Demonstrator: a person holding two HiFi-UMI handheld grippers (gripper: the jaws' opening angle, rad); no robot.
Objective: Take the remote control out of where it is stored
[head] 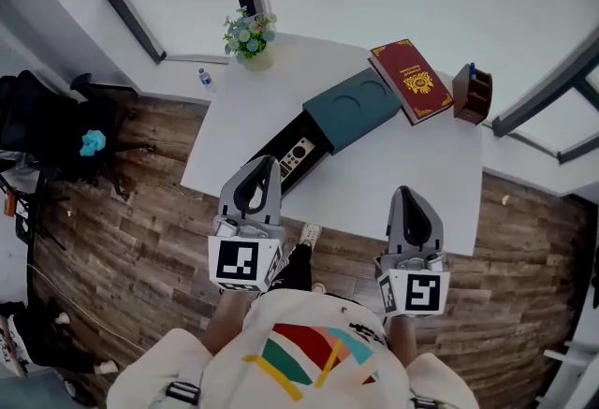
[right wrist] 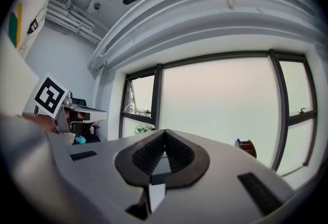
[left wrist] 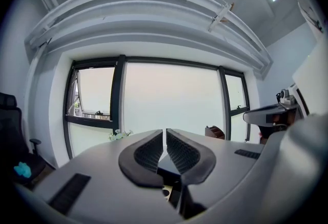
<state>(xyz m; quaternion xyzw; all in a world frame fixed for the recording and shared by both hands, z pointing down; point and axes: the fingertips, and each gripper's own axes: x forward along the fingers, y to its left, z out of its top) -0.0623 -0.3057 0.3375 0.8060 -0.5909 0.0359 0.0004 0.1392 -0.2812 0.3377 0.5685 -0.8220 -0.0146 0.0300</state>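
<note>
The remote control (head: pixel 297 155), pale with dark buttons, lies in a black drawer tray (head: pixel 284 143) pulled out of a teal box (head: pixel 354 107) on the white table (head: pixel 412 173). My left gripper (head: pixel 268 166) hangs over the tray's near end, close beside the remote, jaws shut and empty. Its own view shows the left gripper (left wrist: pixel 164 132) with ribbed pads meeting at the tips and nothing between them. My right gripper (head: pixel 403 195) hovers above the table's front edge, to the right of the box, also shut and empty. The right gripper (right wrist: pixel 164 132) points level toward the windows.
A red book (head: pixel 412 80) and a brown pen holder (head: pixel 472 92) lie at the table's far right. A small flower pot (head: pixel 249 36) stands at the far left corner. A black chair (head: pixel 47 131) stands on the wooden floor to the left.
</note>
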